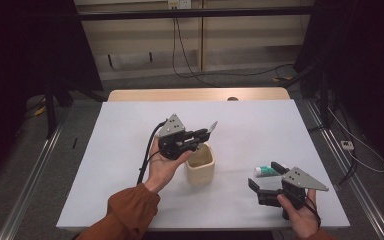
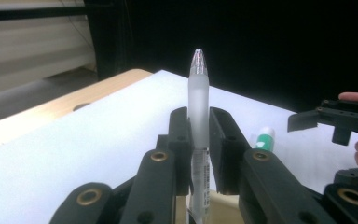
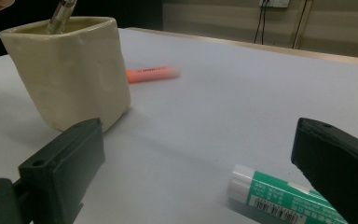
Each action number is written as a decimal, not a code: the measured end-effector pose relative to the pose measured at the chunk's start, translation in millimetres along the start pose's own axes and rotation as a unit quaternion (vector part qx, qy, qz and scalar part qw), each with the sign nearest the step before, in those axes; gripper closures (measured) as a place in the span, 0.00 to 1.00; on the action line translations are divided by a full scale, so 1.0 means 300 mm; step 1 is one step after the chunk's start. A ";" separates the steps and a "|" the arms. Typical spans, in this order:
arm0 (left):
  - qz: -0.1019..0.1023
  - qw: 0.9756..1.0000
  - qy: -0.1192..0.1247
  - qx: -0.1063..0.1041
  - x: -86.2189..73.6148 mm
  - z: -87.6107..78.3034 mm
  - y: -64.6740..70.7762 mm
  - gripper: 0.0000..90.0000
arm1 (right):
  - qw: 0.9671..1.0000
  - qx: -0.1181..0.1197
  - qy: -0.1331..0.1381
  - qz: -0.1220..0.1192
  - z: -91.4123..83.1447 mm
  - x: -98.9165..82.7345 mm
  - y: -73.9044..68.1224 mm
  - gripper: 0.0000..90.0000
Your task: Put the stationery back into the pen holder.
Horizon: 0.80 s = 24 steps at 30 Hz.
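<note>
The right gripper [image 1: 263, 176] is resting wide apart on the table [image 1: 130, 150], its jaws around a glue stick [image 1: 263, 171]. The left gripper [image 1: 205, 133] is clamping a pen [image 2: 198, 100] and lowering it into the cup [image 1: 200, 163]. Next, I judge, it needs to release once the pen is seated. An orange marker [image 3: 150, 73] is lying beyond.

Barcode on green glue stick [image 3: 279, 198], print on orange marker [image 3: 151, 73] unreadable
</note>
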<state>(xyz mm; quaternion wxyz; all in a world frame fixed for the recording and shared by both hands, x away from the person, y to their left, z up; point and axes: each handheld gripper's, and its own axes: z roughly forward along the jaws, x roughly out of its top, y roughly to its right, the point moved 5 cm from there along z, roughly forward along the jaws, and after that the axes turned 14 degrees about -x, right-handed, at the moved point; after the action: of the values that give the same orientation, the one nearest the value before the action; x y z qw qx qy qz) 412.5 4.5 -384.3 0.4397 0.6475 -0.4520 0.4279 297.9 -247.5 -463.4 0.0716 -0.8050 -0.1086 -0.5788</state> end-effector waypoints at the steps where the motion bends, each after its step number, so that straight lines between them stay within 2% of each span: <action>1: -0.001 1.000 -0.005 -0.002 -0.003 0.000 -0.001 0.89 | 1.000 0.000 0.000 0.000 0.000 0.000 0.000 0.03; 10: -0.021 0.999 -0.037 -0.006 -0.041 0.006 -0.026 0.88 | 1.000 0.001 -0.001 0.000 0.001 0.000 -0.002 0.03; 17: -0.029 0.998 -0.051 -0.007 -0.061 0.010 -0.035 0.88 | 1.000 0.002 -0.001 0.001 0.000 0.000 -0.002 0.03; 19: -0.029 0.998 -0.051 -0.004 -0.059 0.005 -0.036 0.85 | 1.000 0.002 -0.001 -0.001 0.000 -0.001 -0.002 0.03; 24: -0.023 0.998 -0.054 0.006 -0.051 -0.011 -0.040 0.69 | 1.000 0.002 -0.001 -0.001 0.000 -0.001 -0.002 0.03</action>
<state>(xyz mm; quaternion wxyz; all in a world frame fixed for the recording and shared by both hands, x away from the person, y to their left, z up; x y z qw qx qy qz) 420.2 13.2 -400.1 0.4204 0.6827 -0.4570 0.3850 297.8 -247.0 -463.7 0.0730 -0.8054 -0.1106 -0.5778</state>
